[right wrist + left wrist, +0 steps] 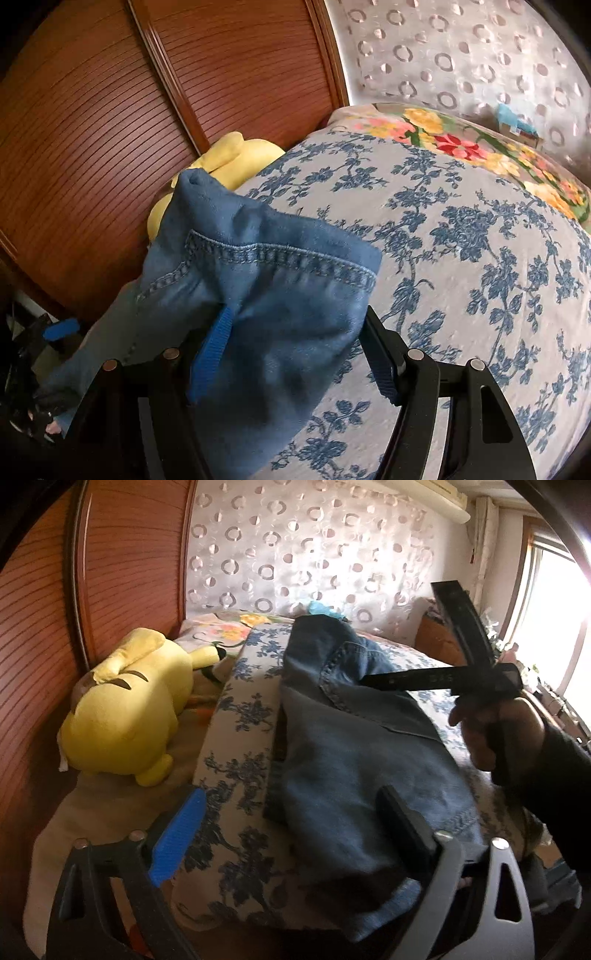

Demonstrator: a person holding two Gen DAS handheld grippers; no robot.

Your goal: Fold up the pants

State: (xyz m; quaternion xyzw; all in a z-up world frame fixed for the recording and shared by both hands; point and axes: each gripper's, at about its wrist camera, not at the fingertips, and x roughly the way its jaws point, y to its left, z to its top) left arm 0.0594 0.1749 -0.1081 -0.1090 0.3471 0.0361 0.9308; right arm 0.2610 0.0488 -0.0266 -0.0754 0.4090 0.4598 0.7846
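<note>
Bed: covered with a pale spread printed in blue flowers, filling most of the right wrist view. Wardrobe: reddish slatted wood doors standing along the far side of the bed, beside a wall papered in silver rings. Blanket: bright red and yellow blooms, lying at the head end of the bed against that wall. Jeans: blue denim, spread lengthwise over the flowered cover, one end bunched and raised off the bed, the other end trailing down toward the near edge. Plush toy: yellow, lying on its side on a tan sheet between the bed cover and the wardrobe, just beside the jeans but apart from them. Right gripper: black frame, blue-padded fingers closed onto a thick wad of denim near a stitched hem (the cloth swells out between and above the fingers, hiding most of the pads); seen from the other side it hangs over the middle of the jeans, held in a dark-sleeved hand. Left gripper: low at the near end of the jeans, fingers spread wide, blue pad out over the flowered cover, the other finger resting against the denim, nothing clamped between them.
</note>
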